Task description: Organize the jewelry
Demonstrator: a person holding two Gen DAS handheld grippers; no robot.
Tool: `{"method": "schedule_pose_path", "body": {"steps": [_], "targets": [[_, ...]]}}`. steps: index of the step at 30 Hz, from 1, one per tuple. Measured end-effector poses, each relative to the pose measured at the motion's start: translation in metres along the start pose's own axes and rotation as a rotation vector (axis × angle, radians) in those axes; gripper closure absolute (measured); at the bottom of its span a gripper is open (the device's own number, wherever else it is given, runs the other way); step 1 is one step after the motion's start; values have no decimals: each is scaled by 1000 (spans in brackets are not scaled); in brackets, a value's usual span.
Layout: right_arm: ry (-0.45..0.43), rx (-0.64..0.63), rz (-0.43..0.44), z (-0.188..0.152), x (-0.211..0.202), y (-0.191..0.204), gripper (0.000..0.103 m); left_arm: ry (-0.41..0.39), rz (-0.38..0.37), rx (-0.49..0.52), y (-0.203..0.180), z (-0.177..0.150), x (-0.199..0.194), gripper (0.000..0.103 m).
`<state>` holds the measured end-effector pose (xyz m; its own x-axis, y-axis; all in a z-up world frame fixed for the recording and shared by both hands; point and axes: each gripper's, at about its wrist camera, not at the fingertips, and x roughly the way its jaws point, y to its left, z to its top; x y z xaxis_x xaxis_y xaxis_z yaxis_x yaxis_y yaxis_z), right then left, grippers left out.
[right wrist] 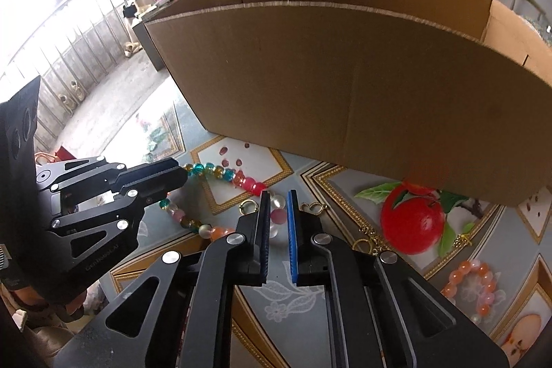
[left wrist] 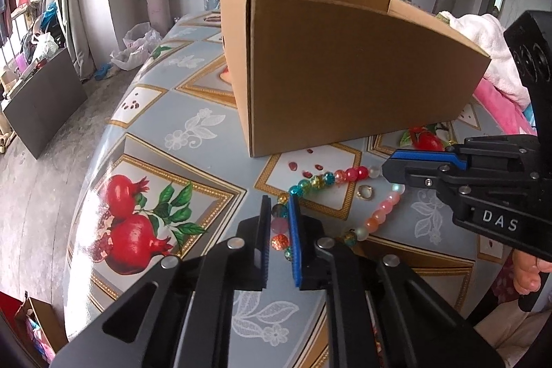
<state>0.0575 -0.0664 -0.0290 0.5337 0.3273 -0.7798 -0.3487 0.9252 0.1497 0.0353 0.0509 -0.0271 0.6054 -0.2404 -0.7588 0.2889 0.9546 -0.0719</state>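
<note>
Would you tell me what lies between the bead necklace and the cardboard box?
Only bare tablecloth with printed red seeds; the left wrist view shows nothing between the necklace and the box.

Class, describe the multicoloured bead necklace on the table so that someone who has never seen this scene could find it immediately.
Start at the big open cardboard box on the fruit-patterned table. On the table in front of its long side lies the bead necklace, a loop both grippers are at. Unlike the all-orange-and-pink bracelet further right, its beads run teal, yellow, red, pink and frosted white.
</note>
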Motion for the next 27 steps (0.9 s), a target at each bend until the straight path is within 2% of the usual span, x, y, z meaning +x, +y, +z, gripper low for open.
{"method": "schedule_pose_path", "body": {"steps": [6,16,22,27], "targets": [[-27,5,9,-3,-13,-2,96,-43,-6,19,-8,5,-19,94],[-131,10,20,-10,-52,-4,96,-126,-23,49,-26,14,-58,94],[-246,-13,22,-4,-96,-1,96,-228,-50,76,-35,35,-103,94],[-368,-38,39,17,-137,-9,96,-344,-68,129,-46,74,-139,94]]}}
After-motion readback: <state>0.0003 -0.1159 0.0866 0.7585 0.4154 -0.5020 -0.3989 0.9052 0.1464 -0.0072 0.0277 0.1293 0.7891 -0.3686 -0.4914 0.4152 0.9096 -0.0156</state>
